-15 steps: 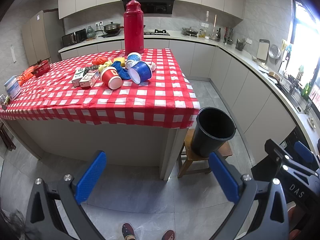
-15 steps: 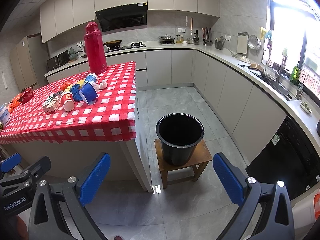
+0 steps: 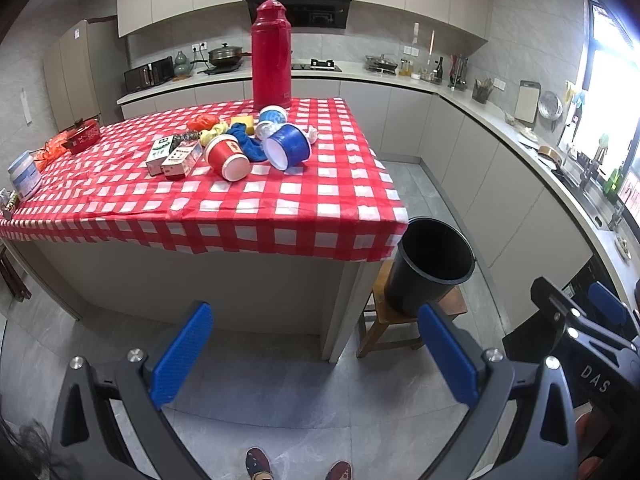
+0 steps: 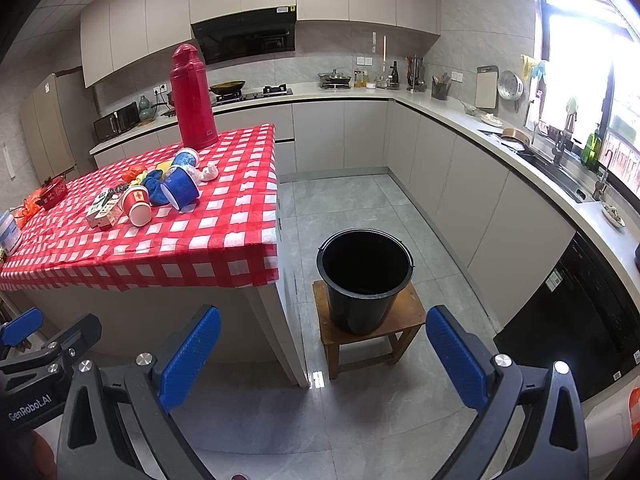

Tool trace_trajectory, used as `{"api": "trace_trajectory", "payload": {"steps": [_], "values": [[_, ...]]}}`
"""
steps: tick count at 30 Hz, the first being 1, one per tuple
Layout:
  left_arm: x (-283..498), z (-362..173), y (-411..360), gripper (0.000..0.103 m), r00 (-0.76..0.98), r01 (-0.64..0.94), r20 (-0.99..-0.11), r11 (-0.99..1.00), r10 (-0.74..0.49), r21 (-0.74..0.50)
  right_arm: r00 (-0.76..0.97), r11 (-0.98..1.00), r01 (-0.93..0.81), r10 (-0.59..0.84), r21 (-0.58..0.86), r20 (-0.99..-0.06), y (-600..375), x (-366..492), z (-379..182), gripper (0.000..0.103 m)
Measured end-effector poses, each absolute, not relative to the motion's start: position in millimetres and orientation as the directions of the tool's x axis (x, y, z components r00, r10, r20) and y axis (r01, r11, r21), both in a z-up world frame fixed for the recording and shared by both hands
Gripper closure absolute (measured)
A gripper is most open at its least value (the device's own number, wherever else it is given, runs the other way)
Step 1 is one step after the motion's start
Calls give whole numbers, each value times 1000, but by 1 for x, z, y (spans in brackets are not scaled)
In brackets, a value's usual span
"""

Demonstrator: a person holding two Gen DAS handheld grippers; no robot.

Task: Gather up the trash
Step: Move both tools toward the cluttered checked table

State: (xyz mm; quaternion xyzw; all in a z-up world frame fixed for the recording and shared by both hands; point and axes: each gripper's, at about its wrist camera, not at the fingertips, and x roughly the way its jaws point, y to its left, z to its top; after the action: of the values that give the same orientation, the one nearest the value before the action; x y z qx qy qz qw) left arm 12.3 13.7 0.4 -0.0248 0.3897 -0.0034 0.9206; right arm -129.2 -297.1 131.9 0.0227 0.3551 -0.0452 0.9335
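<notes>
Black and seemingly empty, the bucket sits on a stool beside the table; its bottom is too dark to be sure. Nothing looks collected yet. The trash is all on the checked cloth, bunched near the flask: a red cup and a blue cup on their sides, two cartons, a blue rag, wrappers and a crumpled tissue. Both tongs, the left gripper and the right gripper, hang wide open and empty, well short of the table. Every piece remains to be picked up and dropped in.
</notes>
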Motion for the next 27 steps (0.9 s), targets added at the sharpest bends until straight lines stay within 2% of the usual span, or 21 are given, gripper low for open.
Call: {"api": "trace_trajectory", "payload": {"steps": [12,27], "values": [[31,1,60,0,694,-29,-719,998,-21,-57,752,994,93,-33,57,-659,-267,-115,137,0],[74,-2,153,0,689,-40,-724,997,-17,-61,769,994,91,-30,63,-638,-179,-72,136,0]]}}
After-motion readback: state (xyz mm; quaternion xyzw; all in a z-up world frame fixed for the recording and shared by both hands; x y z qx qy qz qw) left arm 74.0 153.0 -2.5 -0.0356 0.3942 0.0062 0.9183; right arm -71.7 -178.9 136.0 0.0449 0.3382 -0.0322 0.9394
